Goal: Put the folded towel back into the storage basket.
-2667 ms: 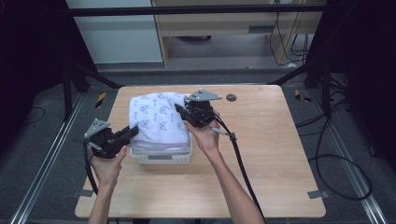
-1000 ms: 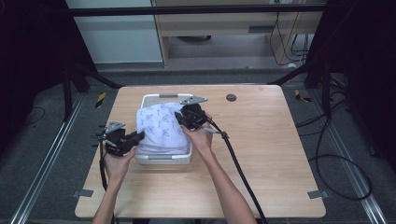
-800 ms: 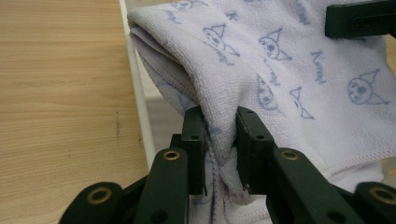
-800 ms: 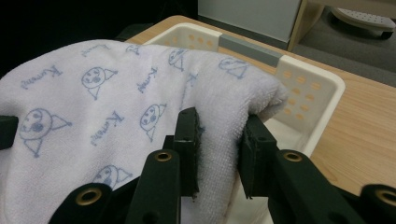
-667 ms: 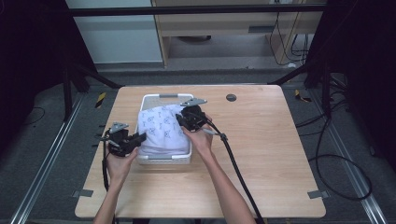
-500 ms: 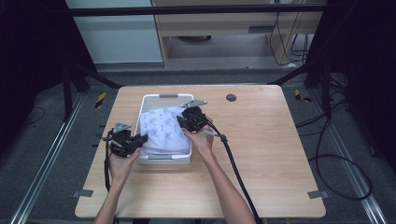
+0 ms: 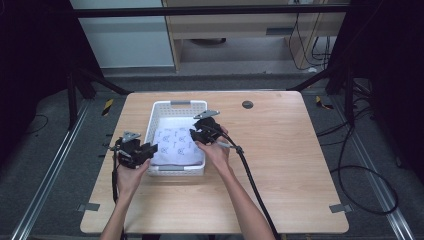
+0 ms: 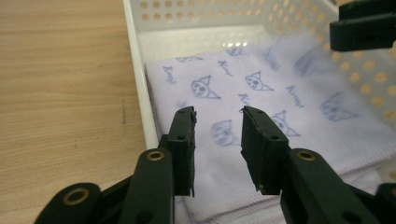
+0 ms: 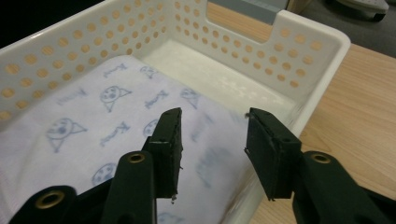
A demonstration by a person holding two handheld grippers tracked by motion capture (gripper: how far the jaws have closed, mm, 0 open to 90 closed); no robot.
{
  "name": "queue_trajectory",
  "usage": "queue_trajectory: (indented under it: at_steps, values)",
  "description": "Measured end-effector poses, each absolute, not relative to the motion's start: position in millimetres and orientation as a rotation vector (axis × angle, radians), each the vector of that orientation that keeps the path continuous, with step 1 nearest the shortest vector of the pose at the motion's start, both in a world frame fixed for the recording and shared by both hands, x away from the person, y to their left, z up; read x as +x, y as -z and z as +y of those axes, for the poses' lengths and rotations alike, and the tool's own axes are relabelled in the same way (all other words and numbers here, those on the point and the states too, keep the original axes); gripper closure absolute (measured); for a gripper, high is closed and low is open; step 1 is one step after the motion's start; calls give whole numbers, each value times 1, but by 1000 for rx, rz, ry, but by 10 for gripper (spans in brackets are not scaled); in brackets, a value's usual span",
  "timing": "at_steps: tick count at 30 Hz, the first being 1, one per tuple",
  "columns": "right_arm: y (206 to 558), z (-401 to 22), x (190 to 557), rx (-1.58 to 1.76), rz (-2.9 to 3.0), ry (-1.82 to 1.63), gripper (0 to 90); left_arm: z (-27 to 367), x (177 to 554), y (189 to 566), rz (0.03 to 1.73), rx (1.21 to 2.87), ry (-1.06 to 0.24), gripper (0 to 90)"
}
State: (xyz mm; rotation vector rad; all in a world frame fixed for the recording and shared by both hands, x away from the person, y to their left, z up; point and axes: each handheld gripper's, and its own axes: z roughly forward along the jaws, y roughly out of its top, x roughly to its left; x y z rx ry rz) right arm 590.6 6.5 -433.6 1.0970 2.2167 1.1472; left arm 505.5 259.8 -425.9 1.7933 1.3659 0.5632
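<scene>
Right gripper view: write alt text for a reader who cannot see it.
A folded white cloth printed with blue cat faces lies in a perforated white basket on a wooden table. The right tongs hover open above the cloth's edge, nothing between the jaws.

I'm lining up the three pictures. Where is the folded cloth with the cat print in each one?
High view: cloth in the basket's near half.
Left gripper view: cloth beyond the jaws, centre right.
Right gripper view: cloth left of centre.
Shared landmark: white basket with holes.
</scene>
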Motion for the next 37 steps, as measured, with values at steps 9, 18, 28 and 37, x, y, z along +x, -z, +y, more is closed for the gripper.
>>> queue_trajectory:
  at_steps: [9, 18, 28, 37]
  values:
    - [417, -13, 576, 1074, 2169, -1232, 340, 268, 493, 410, 1329, 1729, -607, 578]
    - [406, -52, 554, 1054, 2142, -1266, 222, 263, 481, 406, 1251, 1729, -617, 486]
    - [407, -107, 529, 1099, 2117, -1253, 166, 263, 463, 409, 1187, 1747, -631, 392]
    - [420, -158, 501, 1136, 2096, -1229, 153, 264, 454, 419, 1169, 1786, -644, 342]
